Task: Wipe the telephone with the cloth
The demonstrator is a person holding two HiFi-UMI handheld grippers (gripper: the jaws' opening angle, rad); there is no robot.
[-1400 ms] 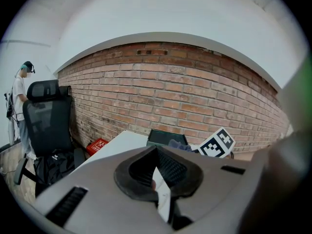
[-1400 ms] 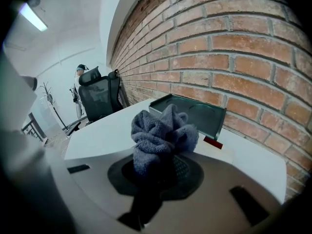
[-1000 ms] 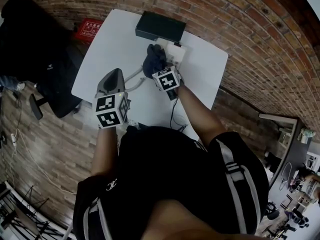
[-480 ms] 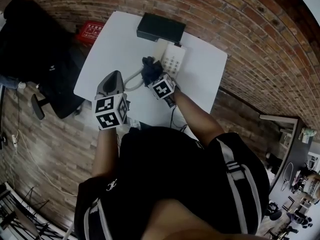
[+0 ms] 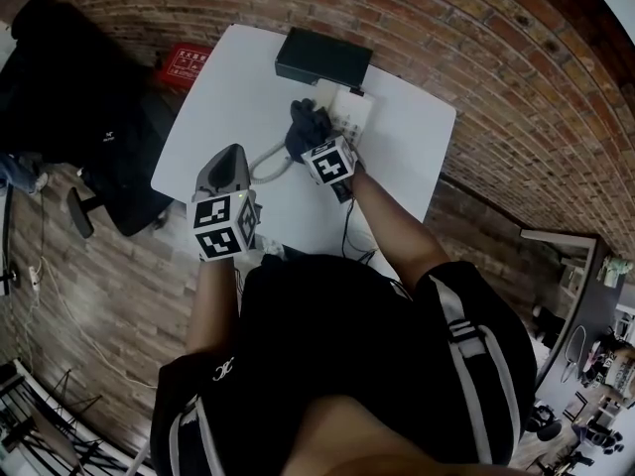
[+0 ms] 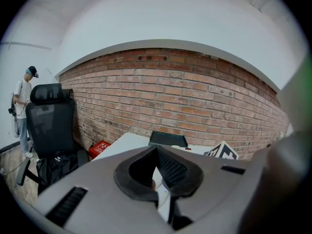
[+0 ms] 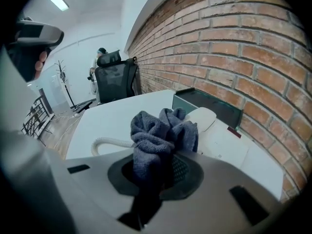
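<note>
A white telephone (image 5: 352,114) lies on the white table (image 5: 223,87), its coiled cord (image 5: 266,161) trailing left. My right gripper (image 5: 314,141) is shut on a dark blue cloth (image 5: 305,124), which presses against the phone's left side. In the right gripper view the bunched cloth (image 7: 163,133) rises from my right gripper (image 7: 163,168) and touches the handset (image 7: 203,117) of the telephone (image 7: 222,140). My left gripper (image 5: 229,154) hovers at the table's near left edge, away from the phone. In the left gripper view my left gripper (image 6: 157,153) has its pads together with nothing held.
A black flat box (image 5: 323,59) sits at the table's far edge behind the phone. A black office chair (image 5: 74,97) and a red box (image 5: 185,63) stand on the floor to the left. A dark cable (image 5: 345,228) hangs off the near edge. A brick wall runs behind.
The right gripper drew the cloth back off the phone toward me, then pushed it forward against the phone's left side again. The left gripper stayed about where it was.
</note>
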